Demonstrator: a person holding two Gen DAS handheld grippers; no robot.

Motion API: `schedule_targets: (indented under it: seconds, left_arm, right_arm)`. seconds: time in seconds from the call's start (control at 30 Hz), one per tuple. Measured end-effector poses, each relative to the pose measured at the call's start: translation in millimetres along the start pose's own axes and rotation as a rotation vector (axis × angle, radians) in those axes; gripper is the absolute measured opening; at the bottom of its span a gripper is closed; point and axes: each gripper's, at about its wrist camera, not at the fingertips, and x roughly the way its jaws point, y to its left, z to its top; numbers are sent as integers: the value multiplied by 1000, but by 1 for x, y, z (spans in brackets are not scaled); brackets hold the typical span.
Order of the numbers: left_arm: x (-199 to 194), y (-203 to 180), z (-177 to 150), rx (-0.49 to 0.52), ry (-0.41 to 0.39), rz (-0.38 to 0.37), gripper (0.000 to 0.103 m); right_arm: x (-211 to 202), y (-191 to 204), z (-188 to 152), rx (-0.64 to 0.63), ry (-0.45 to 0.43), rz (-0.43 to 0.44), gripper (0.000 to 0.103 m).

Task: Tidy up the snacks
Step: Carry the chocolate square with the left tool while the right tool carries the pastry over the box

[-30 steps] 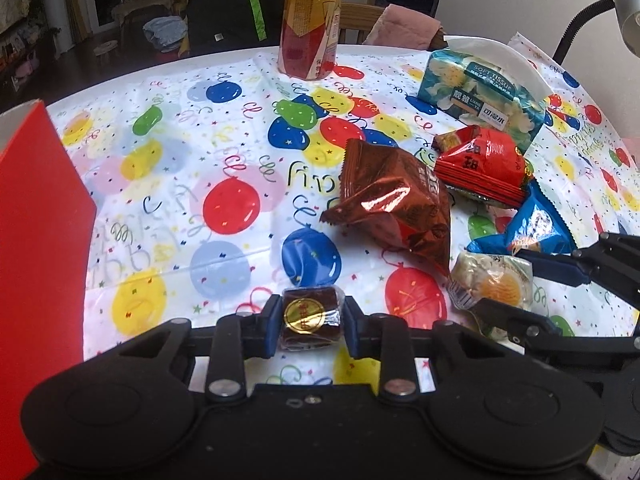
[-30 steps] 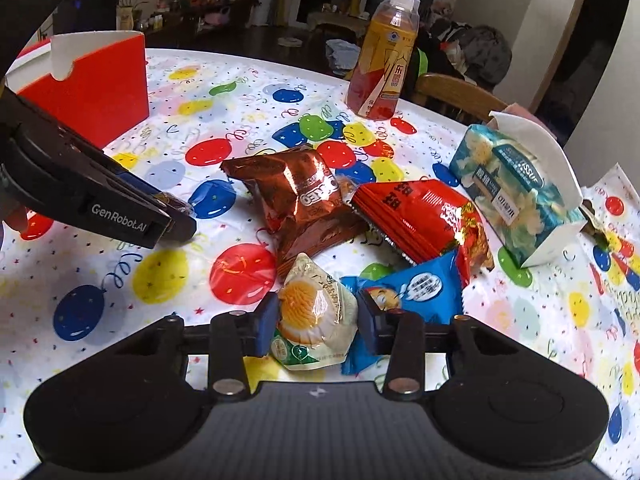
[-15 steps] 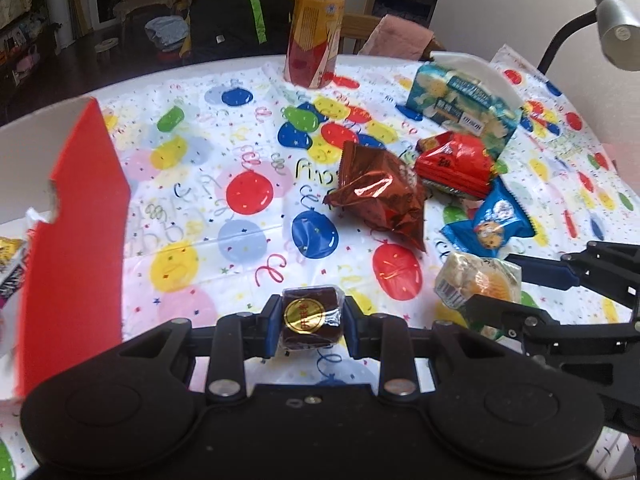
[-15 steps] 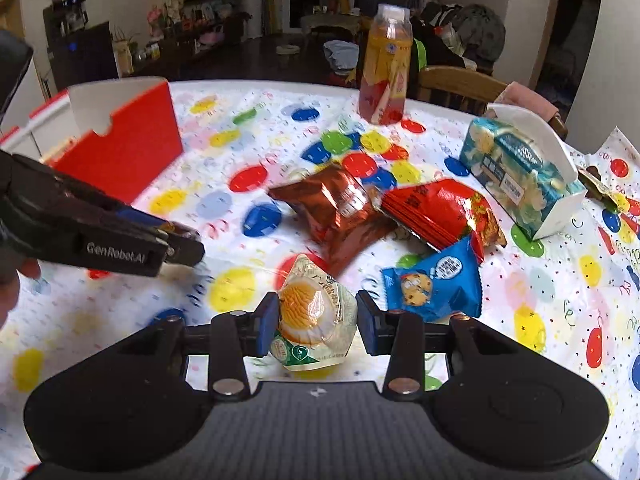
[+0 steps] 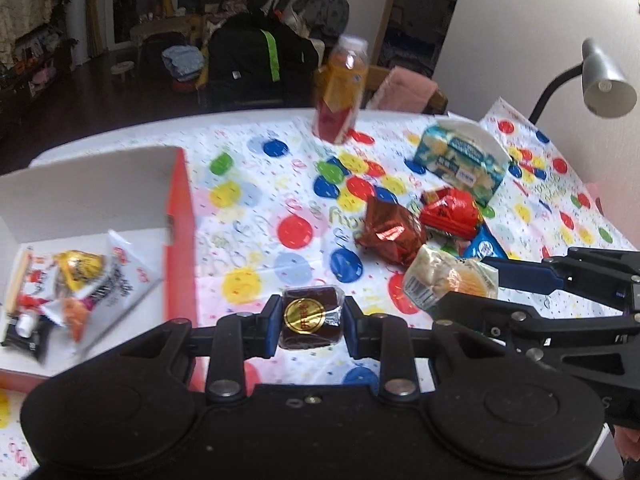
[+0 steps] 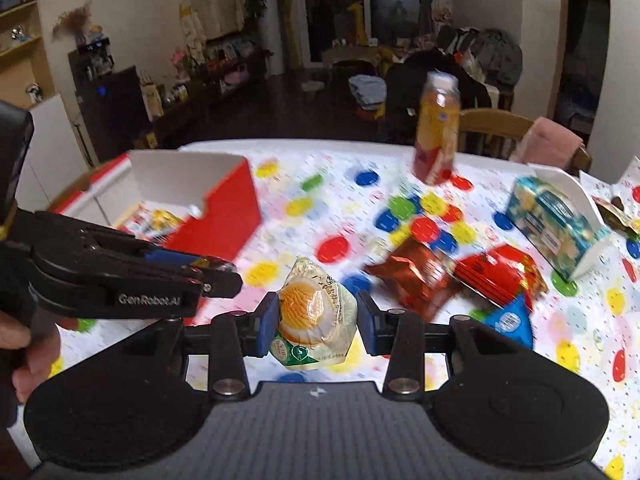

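Two claws clamped: left claw [image 5: 311, 320] on brown cake [image 5: 311, 316] | right claw [image 6: 317, 322] on yellow pastry [image 6: 316, 316] | box [image 5: 178, 216] contents: left view only

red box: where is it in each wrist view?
Left wrist: red box at far left, open, snacks inside.
Right wrist: red box left of centre, behind the left hand-held gripper.
Shared landmark: juice bottle standing at the table's far edge.

Open tablecloth [image 5: 256, 216] left clear between red box [image 5: 182, 240] and snack pile [image 5: 424, 224]. Box interior half filled by packets [image 5: 76, 284]; far half left free. Bottle [image 5: 340, 92] stood at far edge.
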Motion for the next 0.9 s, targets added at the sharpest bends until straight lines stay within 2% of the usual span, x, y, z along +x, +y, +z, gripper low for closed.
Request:
schedule_targets:
  seconds: [0.6,0.9]
  left_arm:
    - [-68,84,3,-26,-104,75,28]
    - [-80,137,6,-63,-124,136,28]
  right_arm:
    - [1,105,48,-62,-95,73,40]
    - [29,143,65,-78,-77,84,40]
